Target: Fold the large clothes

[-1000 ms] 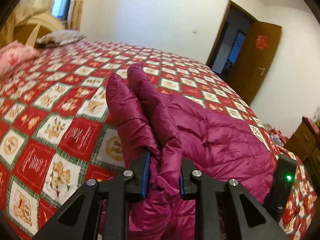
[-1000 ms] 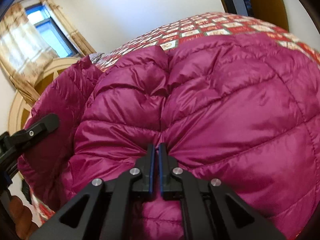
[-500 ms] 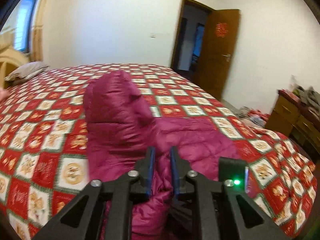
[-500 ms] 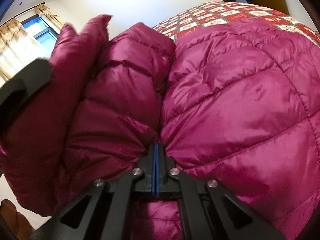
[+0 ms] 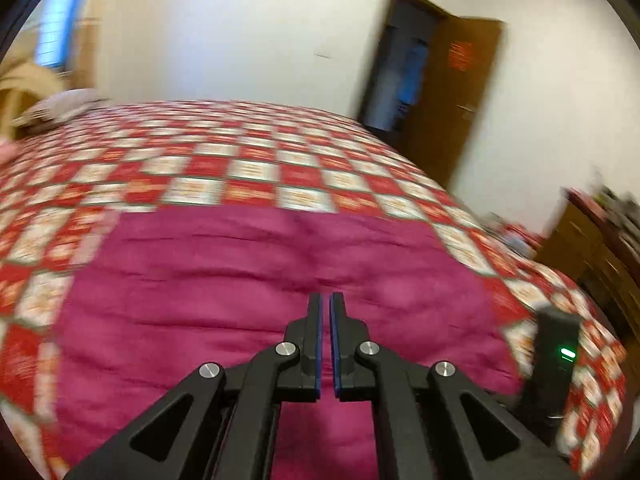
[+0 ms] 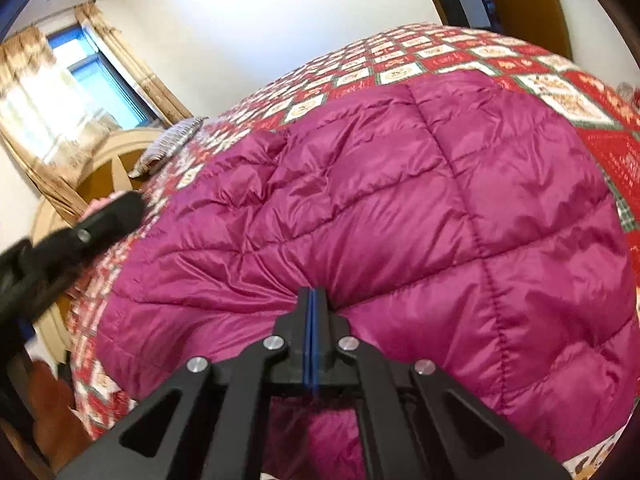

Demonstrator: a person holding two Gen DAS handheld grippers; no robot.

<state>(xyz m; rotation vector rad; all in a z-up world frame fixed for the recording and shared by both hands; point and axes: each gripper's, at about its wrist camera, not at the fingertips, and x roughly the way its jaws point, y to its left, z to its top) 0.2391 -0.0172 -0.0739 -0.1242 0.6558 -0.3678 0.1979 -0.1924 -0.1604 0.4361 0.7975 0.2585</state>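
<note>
A magenta quilted down jacket point(image 5: 256, 280) lies spread on the bed, sleeve folded over its body; it fills the right wrist view point(image 6: 400, 208). My left gripper point(image 5: 325, 300) hovers above the jacket, its jaws nearly closed with a thin gap and nothing between them. My right gripper point(image 6: 313, 292) is shut on a pinch of the jacket's near edge, fabric puckering around the fingertips. The left gripper shows blurred at the left of the right wrist view point(image 6: 80, 236).
The bed has a red, white and green patchwork quilt point(image 5: 240, 160). A pillow point(image 5: 64, 108) and headboard are at the far left. An open brown door point(image 5: 460, 104) and a wooden dresser point(image 5: 592, 248) stand to the right. The right gripper's body point(image 5: 552, 364) shows a green light.
My left gripper carried the sleeve across onto the jacket's body, let it go and pulled back empty. The jacket now lies flatter. My right gripper kept its pinch.
</note>
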